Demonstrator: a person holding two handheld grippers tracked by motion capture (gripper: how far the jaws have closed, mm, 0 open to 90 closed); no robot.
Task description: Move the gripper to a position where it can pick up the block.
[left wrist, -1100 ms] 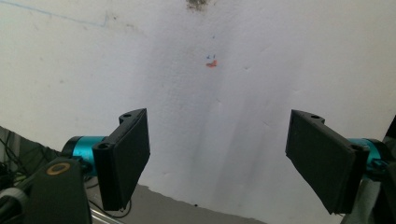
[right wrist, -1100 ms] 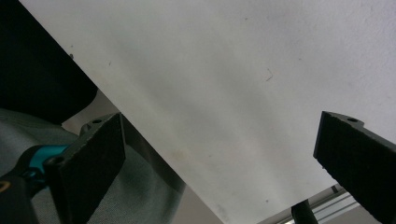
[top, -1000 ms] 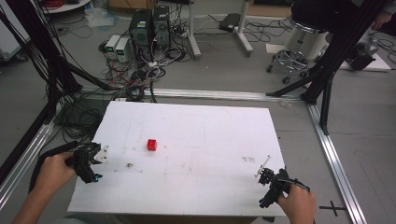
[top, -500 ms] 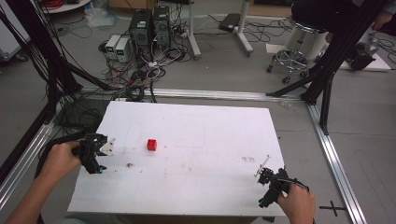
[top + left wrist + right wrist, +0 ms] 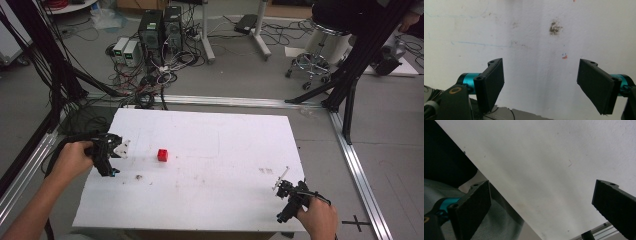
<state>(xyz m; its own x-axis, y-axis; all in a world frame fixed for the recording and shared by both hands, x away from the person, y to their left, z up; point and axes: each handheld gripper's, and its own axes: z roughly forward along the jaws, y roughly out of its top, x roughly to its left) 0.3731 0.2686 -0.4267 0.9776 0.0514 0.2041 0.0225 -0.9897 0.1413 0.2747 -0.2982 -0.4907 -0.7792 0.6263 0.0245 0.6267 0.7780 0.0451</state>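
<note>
At the near right corner of the white table (image 5: 210,200), the right hand (image 5: 317,220) is holding the right gripper (image 5: 287,197) just inside the table edge. Its jaws are standing wide apart in the right gripper view and are gripping nothing; that camera is looking down on bare white tabletop (image 5: 564,170) with the table edge running diagonally and grey cloth showing below it.

Further in on the left side, the left hand (image 5: 75,157) is holding the left gripper (image 5: 107,160) over the table near its left edge, cable trailing off that side. Its jaws are also spread wide with nothing between them. The left gripper view is showing scuffed white surface (image 5: 531,82) between the jaws, with a dark smudge (image 5: 554,27) ahead, a faint blue pen line and small red marks.

Right of the left gripper, apart from it, a small red cube (image 5: 162,155) is sitting on the table, roughly mid-depth and left of centre, touching neither gripper. It is well apart from the right gripper.

Beyond the far table edge, computer towers (image 5: 160,25) and tangled cables are sitting on the floor, with a chrome-based stool (image 5: 320,55) at far right.
</note>
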